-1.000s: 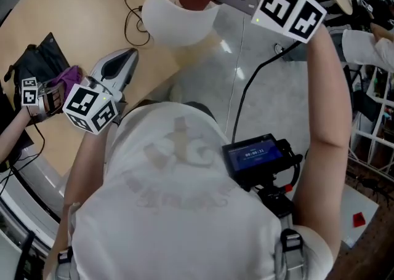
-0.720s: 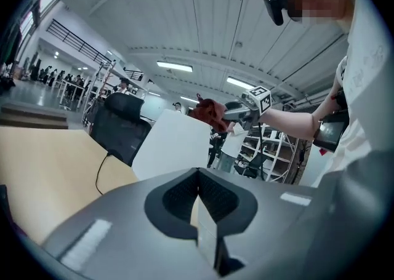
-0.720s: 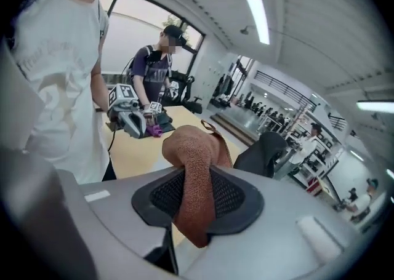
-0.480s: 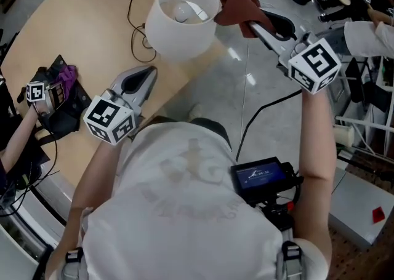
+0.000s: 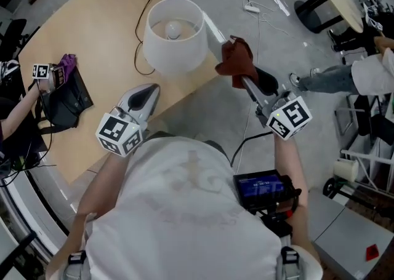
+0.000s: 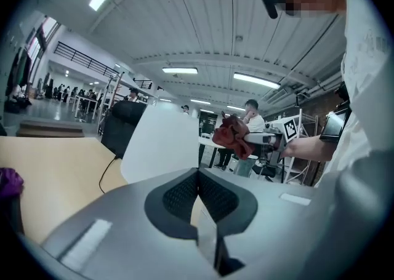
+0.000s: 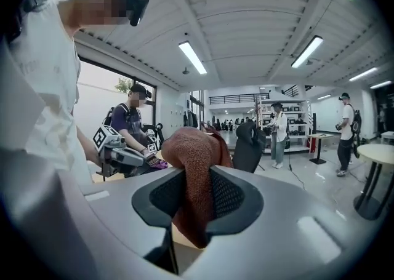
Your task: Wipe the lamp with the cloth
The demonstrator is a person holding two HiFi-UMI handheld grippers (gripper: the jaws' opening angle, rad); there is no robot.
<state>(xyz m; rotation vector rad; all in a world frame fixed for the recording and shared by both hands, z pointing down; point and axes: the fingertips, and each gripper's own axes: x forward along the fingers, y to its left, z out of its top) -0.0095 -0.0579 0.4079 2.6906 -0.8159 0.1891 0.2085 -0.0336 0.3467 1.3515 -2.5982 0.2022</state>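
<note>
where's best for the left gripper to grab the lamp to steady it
Probably the shade's top rim, on the side facing the left gripper, jaws opened first. The lamp stands upright, its shade thin-walled and open-topped, so the jaws could straddle the wall.

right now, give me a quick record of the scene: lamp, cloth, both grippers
lamp: white shade, bulb visible inside, stands on the wooden table
cloth: rust-red, bunched, just right of the shade, not touching it
right gripper: jaws closed on the cloth
left gripper: jaws together, nothing between them, over the table edge
wiping contact: none at this moment
</note>
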